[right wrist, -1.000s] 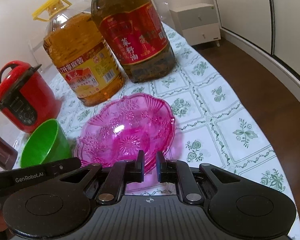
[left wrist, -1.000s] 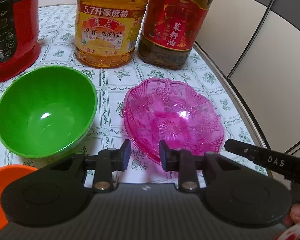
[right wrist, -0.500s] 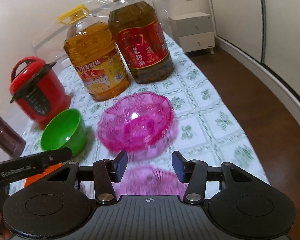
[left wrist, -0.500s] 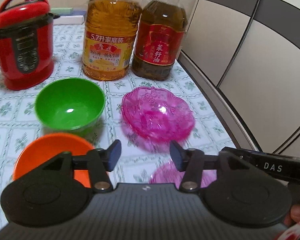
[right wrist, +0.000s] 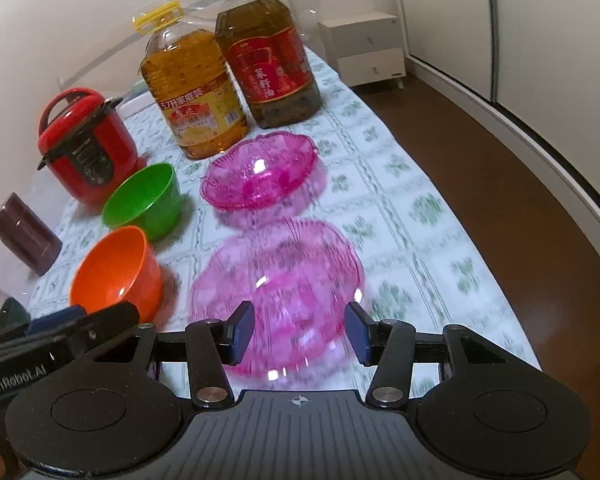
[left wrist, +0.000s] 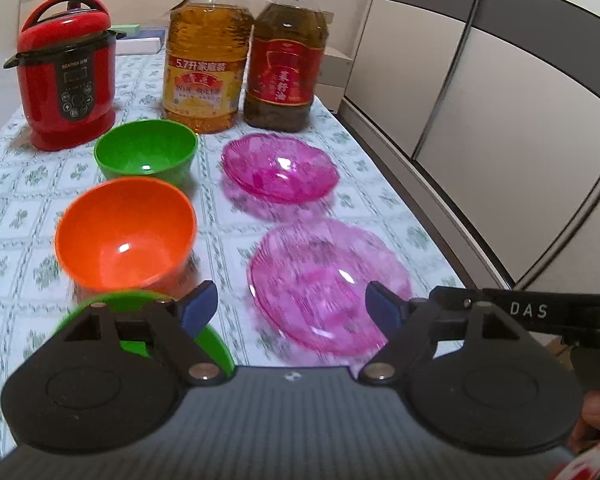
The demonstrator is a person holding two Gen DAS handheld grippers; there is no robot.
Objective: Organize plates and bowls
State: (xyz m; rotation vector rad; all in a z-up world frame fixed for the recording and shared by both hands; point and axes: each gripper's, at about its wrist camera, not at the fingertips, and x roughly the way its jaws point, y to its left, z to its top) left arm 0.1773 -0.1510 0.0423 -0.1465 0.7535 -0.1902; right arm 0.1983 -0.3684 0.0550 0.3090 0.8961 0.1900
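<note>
Both grippers clear of the dishes, nothing held. Left gripper: jaws wide and opening further, only air between the pads, near pink plate showing through the gap but lying on the cloth below. Right gripper: jaws part open, empty, framing that same plate's near rim from above; no contact that I can see. Nearest on the left side, a green bowl or plate rim sits mostly hidden under the left gripper body; can't tell which it is. Next out: orange bowl beside the near pink plate, apart from it. Behind those, green bowl and the far pink plate, again side by side. At the back, red rice cooker, yellow-capped oil jug, dark oil jug with red label. Brown container at the far left edge in the right view. So it reads as two columns on the tablecloth, bowls left, plates right, not stacked. Risks, my read: pink plates are thin, glossy, scalloped plastic, so a rim pinch could slip or tip one; near plate sits close to the table's right edge, and a nudge outward could send it to the floor. The hidden green piece under the left gripper could get clipped on a blind descent. Frames are motion-blurred, so rim positions are approximate.
</note>
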